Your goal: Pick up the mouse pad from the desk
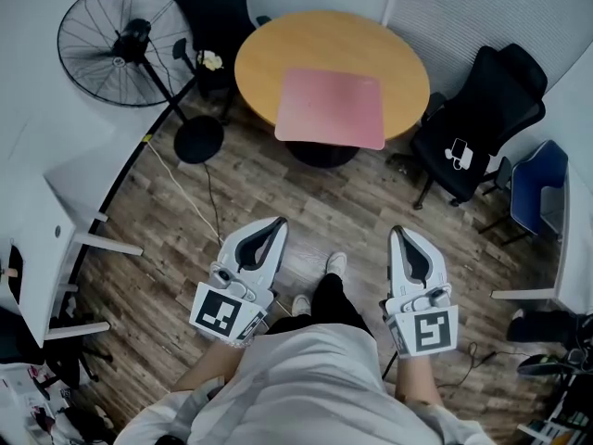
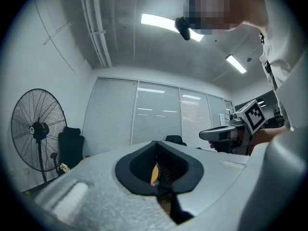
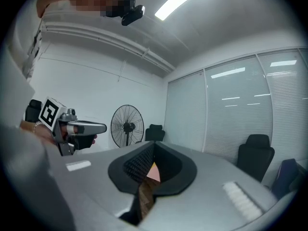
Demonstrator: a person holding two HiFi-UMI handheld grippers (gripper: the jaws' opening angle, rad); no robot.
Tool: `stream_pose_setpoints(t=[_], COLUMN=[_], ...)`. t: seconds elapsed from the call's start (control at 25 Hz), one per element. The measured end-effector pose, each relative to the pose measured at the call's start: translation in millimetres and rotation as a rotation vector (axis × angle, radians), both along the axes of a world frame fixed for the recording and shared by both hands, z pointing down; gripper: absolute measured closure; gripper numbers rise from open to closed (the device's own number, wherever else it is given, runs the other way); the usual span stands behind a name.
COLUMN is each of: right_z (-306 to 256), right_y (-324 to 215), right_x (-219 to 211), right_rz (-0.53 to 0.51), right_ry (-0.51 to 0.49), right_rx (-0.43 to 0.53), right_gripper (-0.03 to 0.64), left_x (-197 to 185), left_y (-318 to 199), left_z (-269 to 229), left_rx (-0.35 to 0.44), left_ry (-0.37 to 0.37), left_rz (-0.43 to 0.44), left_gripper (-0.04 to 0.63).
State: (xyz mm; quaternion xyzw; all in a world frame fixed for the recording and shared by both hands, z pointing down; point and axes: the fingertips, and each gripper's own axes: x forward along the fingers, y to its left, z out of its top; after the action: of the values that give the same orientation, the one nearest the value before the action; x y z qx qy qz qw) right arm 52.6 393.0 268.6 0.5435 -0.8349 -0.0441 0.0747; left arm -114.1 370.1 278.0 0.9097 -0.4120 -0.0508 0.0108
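My left gripper [image 1: 275, 223] and right gripper [image 1: 400, 235] have jaws closed, empty, well short of the mouse pad [image 1: 331, 108] overhanging the near edge of the bench [image 1: 269, 49] — a clumsy nudge could slide it off.

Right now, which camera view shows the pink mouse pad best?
The head view: the whole mouse pad lies flat on the round table, with all four edges visible. The right gripper view shows only a pink sliver of it past its jaws. The left gripper view shows almost nothing of it.
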Motion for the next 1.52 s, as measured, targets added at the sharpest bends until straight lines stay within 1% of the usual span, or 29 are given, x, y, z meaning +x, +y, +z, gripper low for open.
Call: stream_pose_setpoints(t=[0.24,0.52,0.64,0.76,0.84,1.0,1.24,1.52], right_z=[3,7,7,11,9,12,14,18], right_y=[-35,-80,-105,-129,-146,-175,-219,-257], right_x=[19,43,55,66,72,88,117,145], right_rz=[0.015,0.009,0.007,0.005,-0.001,-0.008,-0.015,-0.025], right_ry=[-0.036,-0.017,-0.024,-0.038,-0.052,-0.024,-0.032,-0.029], right_rx=[-0.024,-0.014,-0.007,-0.032,-0.028,-0.028,-0.024,-0.035], right_gripper=[0.612,0.612,0.612,0.612,0.612,0.612,0.612,0.612], left_x=[18,37,47,58,65,78,104,126], left_y=[-38,-83,-107,-131,-146,-177,-221,-258], left_z=[6,8,9,11,12,12,17,22], left_rx=[-0.011,-0.019,-0.024,-0.028,-0.031,-0.036,-0.05,-0.061], left_ry=[-0.022,-0.029,-0.034,-0.039,-0.04,-0.043,-0.049,-0.06], left_rz=[0.001,-0.001,-0.004,-0.009,-0.013,-0.021,-0.034,-0.057], left_gripper=[0.591,0.591,0.591,0.591,0.591,0.591,0.591,0.591])
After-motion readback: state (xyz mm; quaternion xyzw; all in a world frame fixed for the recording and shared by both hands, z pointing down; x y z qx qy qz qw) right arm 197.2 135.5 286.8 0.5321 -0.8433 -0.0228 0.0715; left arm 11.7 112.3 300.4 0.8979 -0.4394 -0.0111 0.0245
